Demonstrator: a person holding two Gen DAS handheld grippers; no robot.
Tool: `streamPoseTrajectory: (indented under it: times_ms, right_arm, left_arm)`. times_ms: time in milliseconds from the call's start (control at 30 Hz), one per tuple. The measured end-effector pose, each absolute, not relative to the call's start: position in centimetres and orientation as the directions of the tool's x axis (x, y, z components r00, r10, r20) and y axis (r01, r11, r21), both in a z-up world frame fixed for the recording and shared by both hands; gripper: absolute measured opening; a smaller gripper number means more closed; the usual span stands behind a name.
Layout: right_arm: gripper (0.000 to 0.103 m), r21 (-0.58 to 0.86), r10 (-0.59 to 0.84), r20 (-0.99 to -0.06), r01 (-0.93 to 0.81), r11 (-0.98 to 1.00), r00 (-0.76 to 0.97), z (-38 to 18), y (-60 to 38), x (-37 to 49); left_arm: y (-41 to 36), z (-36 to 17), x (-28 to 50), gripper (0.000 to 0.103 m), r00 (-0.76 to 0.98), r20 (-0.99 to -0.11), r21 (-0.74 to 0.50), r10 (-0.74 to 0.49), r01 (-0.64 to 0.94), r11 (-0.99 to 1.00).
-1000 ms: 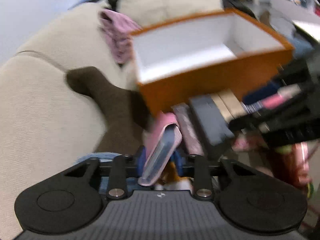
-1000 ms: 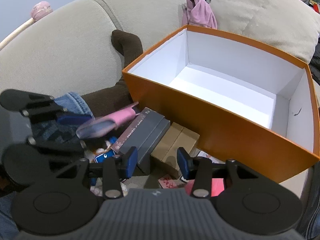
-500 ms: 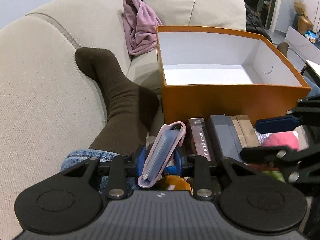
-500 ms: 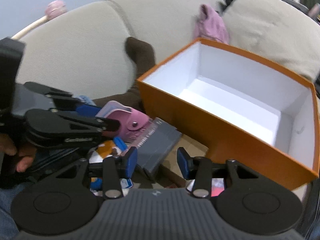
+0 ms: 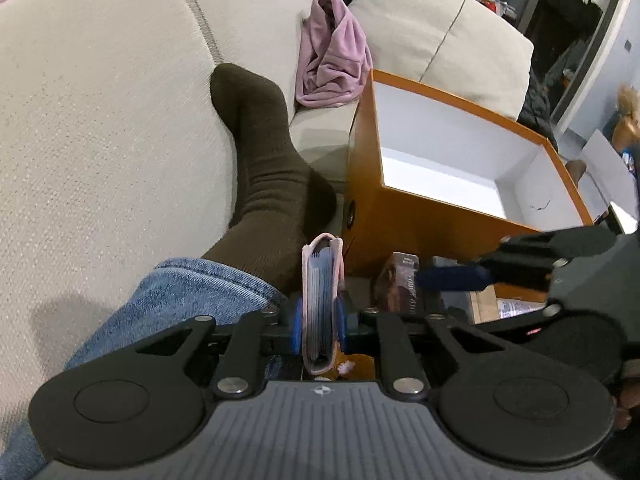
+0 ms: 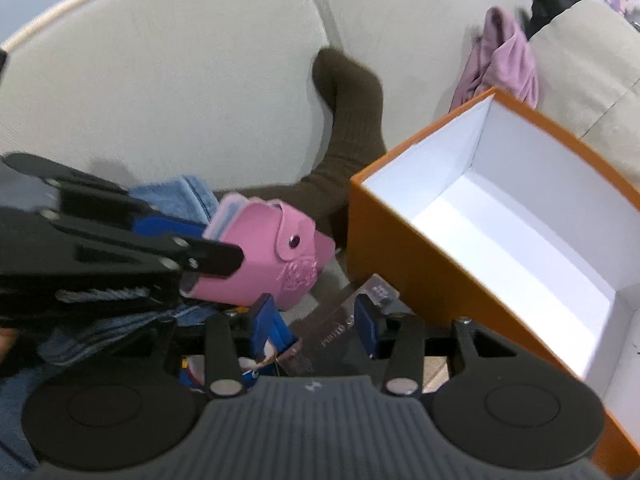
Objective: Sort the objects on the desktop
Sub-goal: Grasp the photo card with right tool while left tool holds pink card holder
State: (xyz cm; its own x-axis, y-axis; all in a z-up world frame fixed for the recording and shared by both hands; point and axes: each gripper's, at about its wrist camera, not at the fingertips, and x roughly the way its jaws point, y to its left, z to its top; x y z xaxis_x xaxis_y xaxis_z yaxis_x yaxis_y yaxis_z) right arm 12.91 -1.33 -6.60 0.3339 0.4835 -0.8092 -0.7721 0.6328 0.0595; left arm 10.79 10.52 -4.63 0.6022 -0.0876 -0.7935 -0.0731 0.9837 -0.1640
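Your left gripper (image 5: 318, 322) is clamped on the pink card holder (image 5: 323, 300), held upright beside the orange box (image 5: 404, 220), over your jeans leg (image 5: 192, 300). Your right gripper (image 6: 316, 322) has its fingers apart, straddling the dark "PHOTO" box (image 6: 340, 320) without pinching it. Sofa (image 5: 100, 120) behind.

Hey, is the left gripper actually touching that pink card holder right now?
Touching. In the left wrist view both blue pads of the left gripper press flat against the sides of the pink card holder, with no gap.
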Motion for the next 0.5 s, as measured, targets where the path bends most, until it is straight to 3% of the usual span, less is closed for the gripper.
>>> streamPoseTrajectory:
  times_ms: [167, 333, 500]
  right_arm:
    - [0.051, 0.025, 0.400, -0.856, -0.745, 0.666, 0.328, -7.8, -2.0, 13.2]
    - [0.065, 0.132, 0.409, -0.868, -0.664, 0.736, 0.281, -7.9, -3.3, 14.8]
    - [0.065, 0.170, 0.358, -0.895, -0.539, 0.825, 0.266, -8.1, -2.4, 17.5]
  left_arm:
    - [10.7, -4.8, 10.8, 0.019, 0.601, -0.793, -0.174, -0.101, -0.064, 0.983]
    - [10.6, -4.9, 10.7, 0.019, 0.606, -0.789, -0.172, -0.102, -0.058, 0.983]
    - [10.8, -4.9, 10.5, 0.019, 0.607, -0.787, -0.184, -0.107, -0.065, 0.981]
